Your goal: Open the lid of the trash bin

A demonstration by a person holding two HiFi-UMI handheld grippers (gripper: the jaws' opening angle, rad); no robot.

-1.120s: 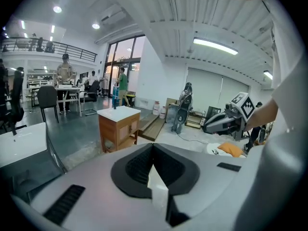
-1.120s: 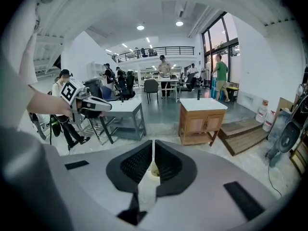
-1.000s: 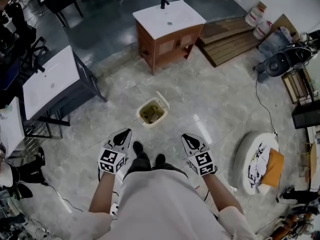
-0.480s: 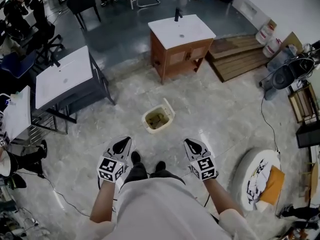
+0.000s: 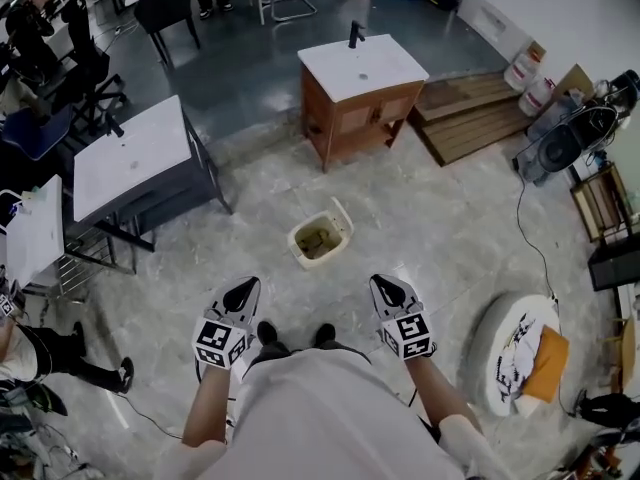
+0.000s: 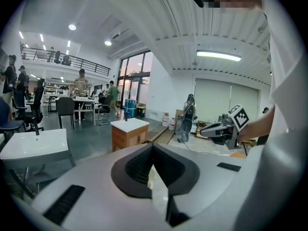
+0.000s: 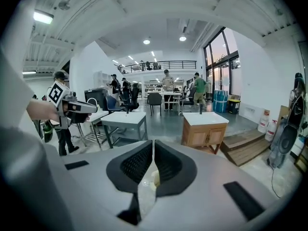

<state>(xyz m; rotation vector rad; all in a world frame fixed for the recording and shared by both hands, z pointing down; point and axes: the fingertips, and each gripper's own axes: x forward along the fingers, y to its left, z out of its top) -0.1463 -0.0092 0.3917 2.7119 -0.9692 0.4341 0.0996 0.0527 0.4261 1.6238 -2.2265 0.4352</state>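
The small cream trash bin [image 5: 318, 240] stands on the marble floor ahead of my feet. Its lid [image 5: 343, 213] is tipped up at the far right side, and the brownish inside shows. My left gripper [image 5: 245, 287] hangs in the air short of the bin and to its left, with its jaws together and nothing between them. My right gripper [image 5: 386, 287] hangs level with it on the right, also shut and empty. In the left gripper view the black pads [image 6: 139, 165] meet, and the right gripper [image 6: 222, 128] shows beyond them. The right gripper view shows its pads [image 7: 166, 163] closed.
A wooden vanity with a white sink top [image 5: 362, 86] stands beyond the bin. Grey tables with white tops [image 5: 135, 160] are at the left, wooden planks [image 5: 470, 108] and a fan [image 5: 562, 140] at the back right, and a round white object [image 5: 510, 340] on the floor at the right.
Both grippers have risen and drawn back a little from the bin, which now looks smaller and farther. The lid stays up and both jaws stay together.
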